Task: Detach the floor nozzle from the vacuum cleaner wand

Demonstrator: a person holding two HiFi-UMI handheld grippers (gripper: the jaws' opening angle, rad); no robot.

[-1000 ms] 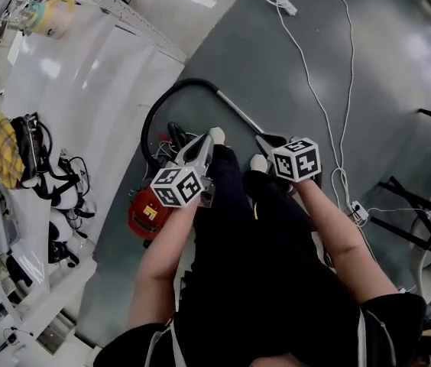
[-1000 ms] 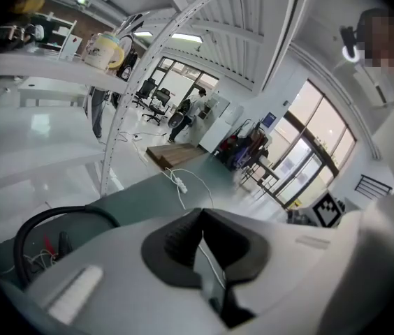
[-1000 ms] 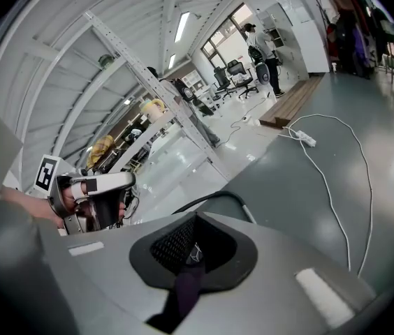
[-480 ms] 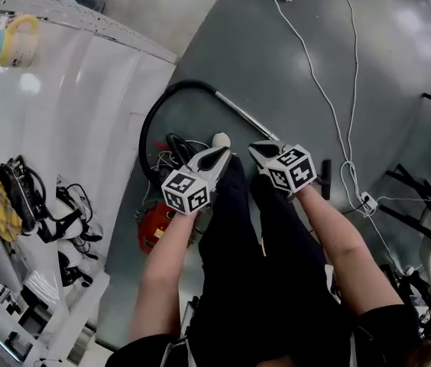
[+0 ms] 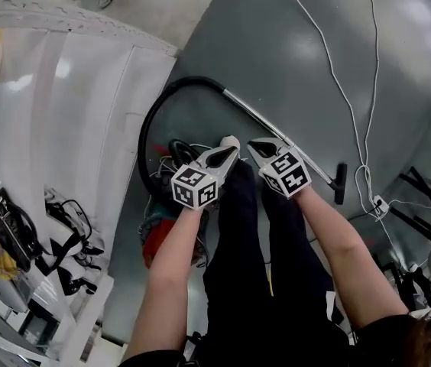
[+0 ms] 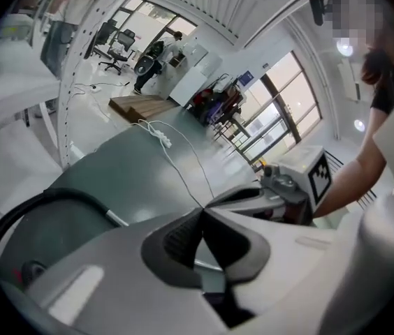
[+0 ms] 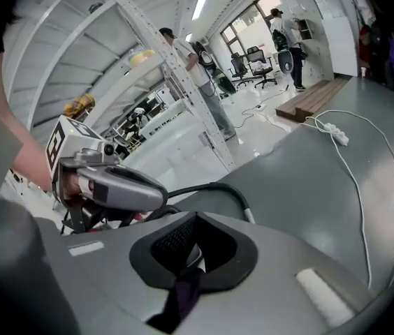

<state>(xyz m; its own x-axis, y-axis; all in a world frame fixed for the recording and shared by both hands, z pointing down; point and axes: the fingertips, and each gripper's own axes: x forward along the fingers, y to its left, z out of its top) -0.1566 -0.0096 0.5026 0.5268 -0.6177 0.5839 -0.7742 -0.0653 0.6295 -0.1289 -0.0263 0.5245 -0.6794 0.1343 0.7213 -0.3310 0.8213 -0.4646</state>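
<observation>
The vacuum lies on the grey floor. Its red body (image 5: 162, 243) is partly hidden behind my left forearm. A black hose (image 5: 145, 125) loops from it to the metal wand (image 5: 265, 121), which runs down-right to the small black floor nozzle (image 5: 341, 183). My left gripper (image 5: 231, 151) and right gripper (image 5: 256, 145) hang side by side above the floor, both shut and empty, short of the wand. The left gripper view shows the hose (image 6: 40, 202) and wand (image 6: 117, 219) beyond the shut gripper (image 6: 200, 212). In the right gripper view the hose (image 7: 221, 187) lies past that gripper (image 7: 195, 216).
A white cable (image 5: 353, 105) with a power strip (image 7: 333, 132) trails across the floor right of the wand. White shelving (image 5: 63, 128) with gear stands at the left, dark frames (image 5: 422, 197) at the right. People stand far off by the shelving (image 7: 183, 54).
Both grippers have sunk toward the floor and closer together, still shut. The floor nozzle, hidden behind the right gripper a second ago, now shows to its right.
</observation>
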